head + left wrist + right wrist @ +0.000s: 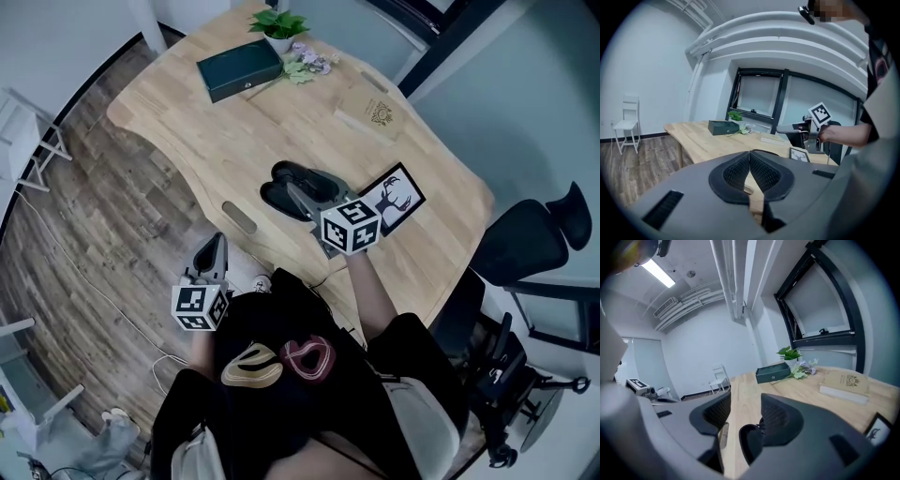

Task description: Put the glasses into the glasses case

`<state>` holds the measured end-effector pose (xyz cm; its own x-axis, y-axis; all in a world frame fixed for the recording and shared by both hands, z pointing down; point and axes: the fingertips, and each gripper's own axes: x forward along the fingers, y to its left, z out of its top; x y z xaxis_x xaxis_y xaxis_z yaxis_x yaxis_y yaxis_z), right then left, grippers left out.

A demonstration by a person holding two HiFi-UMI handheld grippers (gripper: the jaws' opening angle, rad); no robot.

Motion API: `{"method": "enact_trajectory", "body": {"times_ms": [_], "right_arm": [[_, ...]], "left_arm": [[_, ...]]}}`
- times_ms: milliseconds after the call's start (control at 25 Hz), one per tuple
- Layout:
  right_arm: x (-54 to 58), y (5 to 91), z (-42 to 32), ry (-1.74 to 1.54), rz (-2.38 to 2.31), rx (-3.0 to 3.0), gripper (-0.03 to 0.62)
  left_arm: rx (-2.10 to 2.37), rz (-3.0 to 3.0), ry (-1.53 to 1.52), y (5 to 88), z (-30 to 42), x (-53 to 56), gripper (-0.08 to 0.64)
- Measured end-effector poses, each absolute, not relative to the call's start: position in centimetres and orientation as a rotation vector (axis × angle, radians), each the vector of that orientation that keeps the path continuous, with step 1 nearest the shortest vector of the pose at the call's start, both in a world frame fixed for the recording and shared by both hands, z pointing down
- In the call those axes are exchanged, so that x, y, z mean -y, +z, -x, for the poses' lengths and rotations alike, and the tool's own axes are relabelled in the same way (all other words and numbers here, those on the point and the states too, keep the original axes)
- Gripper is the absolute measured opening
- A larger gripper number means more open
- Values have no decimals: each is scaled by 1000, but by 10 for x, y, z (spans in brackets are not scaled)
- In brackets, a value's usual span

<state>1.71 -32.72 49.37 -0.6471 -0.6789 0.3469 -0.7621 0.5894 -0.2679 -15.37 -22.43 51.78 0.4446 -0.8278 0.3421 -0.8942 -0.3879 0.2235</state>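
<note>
Since its two fingers stand wide apart with nothing between them, the right gripper (745,404) holds nothing. It hangs just over the black glasses case (281,199). The case lies open on the wooden table (234,141), near a deer picture (394,199). I cannot tell what is inside it. The left gripper (750,158) has its fingers pressed together on nothing, off the table's edge, over the floor (94,187). Far back sit a green box (239,70), a little plant (279,28) and a book (375,114).
</note>
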Motion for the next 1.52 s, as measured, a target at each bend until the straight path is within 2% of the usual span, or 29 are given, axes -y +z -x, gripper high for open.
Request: {"method": "enact_trajectory", "body": {"times_ms": [360, 760, 1320, 1520], "right_arm": [[293, 468, -44, 414, -1399, 2591, 198], [242, 468, -68, 412, -1525, 2532, 198], [204, 453, -88, 442, -1707, 2543, 196], [200, 447, -86, 430, -1750, 2568, 137]], "left_arm": [[1287, -2481, 198, 498, 105, 229, 18], [1112, -2550, 138, 487, 56, 223, 18], [998, -2608, 74, 473, 26, 205, 18], [976, -2638, 42, 464, 18, 205, 18]]}}
